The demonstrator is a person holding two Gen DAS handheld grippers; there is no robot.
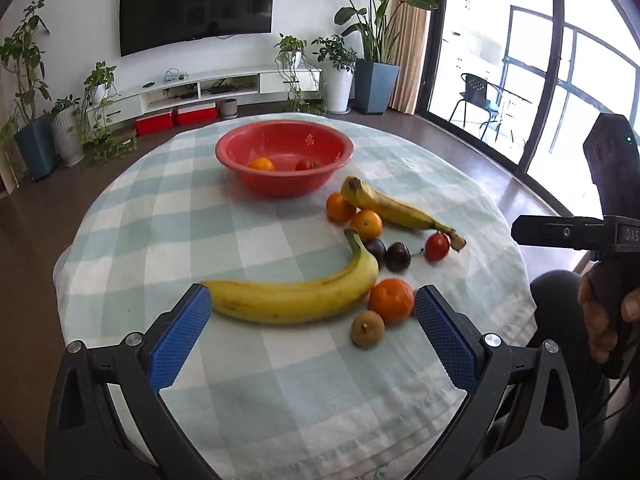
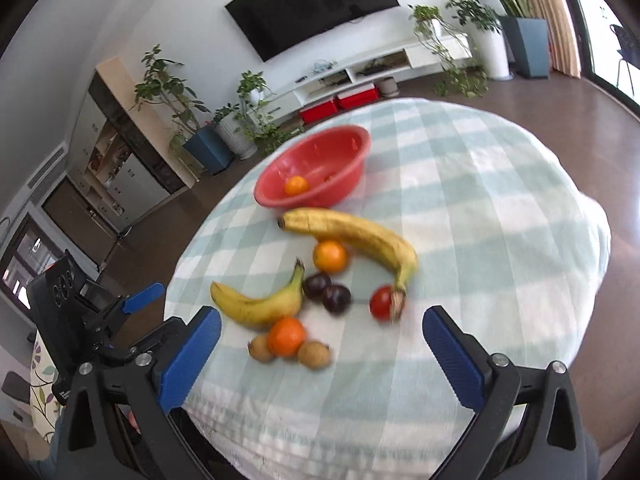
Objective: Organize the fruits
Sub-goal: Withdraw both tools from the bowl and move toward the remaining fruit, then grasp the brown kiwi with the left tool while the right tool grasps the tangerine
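Note:
A red bowl [image 1: 284,148] stands at the far side of the round table and holds an orange [image 1: 261,164] and a small red fruit [image 1: 306,165]. On the checked cloth lie a near banana [image 1: 296,296], a far banana [image 1: 394,208], oranges [image 1: 391,301], two dark plums [image 1: 397,256], a red fruit [image 1: 437,246] and a brown fruit [image 1: 367,328]. My left gripper [image 1: 312,320] is open, just short of the near banana. My right gripper [image 2: 322,340] is open above the near fruits; the bowl [image 2: 316,168] shows beyond.
The table's cloth [image 1: 200,220] hangs over a round edge with brown floor around it. The right gripper's body [image 1: 580,232] shows at the table's right side. A TV stand, potted plants and glass doors stand behind.

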